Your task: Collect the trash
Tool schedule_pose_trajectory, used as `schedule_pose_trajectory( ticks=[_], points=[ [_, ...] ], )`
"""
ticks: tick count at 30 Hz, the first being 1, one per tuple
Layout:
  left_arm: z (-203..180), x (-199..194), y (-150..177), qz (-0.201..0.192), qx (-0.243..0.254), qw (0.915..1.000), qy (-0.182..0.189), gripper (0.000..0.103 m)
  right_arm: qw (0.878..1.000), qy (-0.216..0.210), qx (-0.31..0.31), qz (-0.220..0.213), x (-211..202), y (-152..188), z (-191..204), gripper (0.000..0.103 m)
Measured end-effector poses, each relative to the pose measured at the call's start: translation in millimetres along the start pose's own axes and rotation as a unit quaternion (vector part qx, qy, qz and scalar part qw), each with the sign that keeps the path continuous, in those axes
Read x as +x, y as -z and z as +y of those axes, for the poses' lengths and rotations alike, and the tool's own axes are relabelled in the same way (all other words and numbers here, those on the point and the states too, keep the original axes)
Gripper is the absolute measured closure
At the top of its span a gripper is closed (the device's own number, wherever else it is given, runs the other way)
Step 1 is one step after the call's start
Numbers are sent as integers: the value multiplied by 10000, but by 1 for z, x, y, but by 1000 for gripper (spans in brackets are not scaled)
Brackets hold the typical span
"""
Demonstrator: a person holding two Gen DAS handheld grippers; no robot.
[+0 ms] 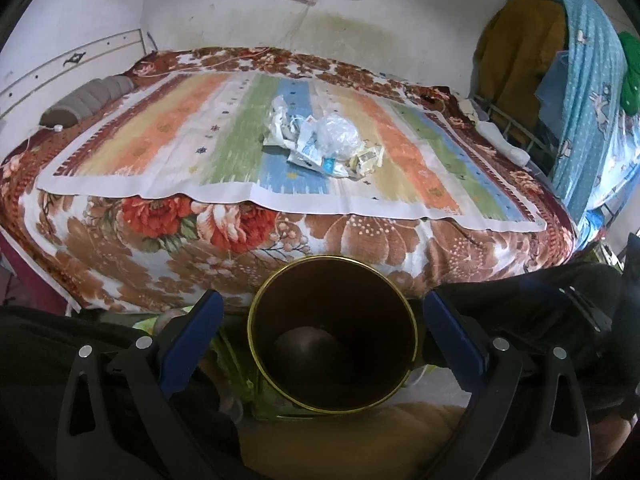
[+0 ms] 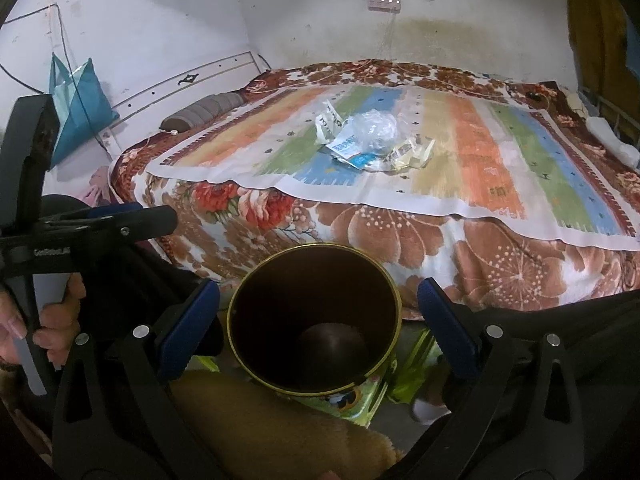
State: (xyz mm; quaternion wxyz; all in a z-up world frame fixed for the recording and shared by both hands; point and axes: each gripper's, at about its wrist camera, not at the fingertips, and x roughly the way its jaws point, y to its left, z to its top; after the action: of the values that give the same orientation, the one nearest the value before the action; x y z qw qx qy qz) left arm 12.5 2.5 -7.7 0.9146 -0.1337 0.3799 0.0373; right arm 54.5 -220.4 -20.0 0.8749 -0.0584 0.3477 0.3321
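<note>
Several light, crumpled wrappers [image 1: 324,144] at frame centre on the bed [image 1: 280,248] should pinch easily at any fold; both grippers' jaws, left gripper [image 1: 320,332] and right gripper [image 2: 318,320], stand apart over the bin [image 1: 332,336].

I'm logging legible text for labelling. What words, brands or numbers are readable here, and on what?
Left gripper handle: white lettering, blurred, not readable.
White wrapper: dark print, too blurred to read.
Blue-and-white wrapper: print too small to read.
Bin: no text visible.
</note>
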Motion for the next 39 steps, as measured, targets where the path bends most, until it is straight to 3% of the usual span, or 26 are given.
schedule_pose_trajectory(
  ticks=[8, 15, 35, 39],
  points=[
    [-1, 3, -9, -12, 79, 9999, -118, 6, 9993, -313, 174, 131, 10, -11, -6, 9],
    [-7, 10, -22, 8, 264, 9995, -158, 6, 9991, -329, 239, 82, 19, -25, -11, 9],
    [8, 40, -111, -46, 475, 9960, -759, 6, 9999, -92, 78, -10, 42, -94, -36, 9],
    [9, 50, -124, 20, 472, 9956, -811, 6, 9995, -179, 204, 155, 56, -107, -44, 9]
  ],
)
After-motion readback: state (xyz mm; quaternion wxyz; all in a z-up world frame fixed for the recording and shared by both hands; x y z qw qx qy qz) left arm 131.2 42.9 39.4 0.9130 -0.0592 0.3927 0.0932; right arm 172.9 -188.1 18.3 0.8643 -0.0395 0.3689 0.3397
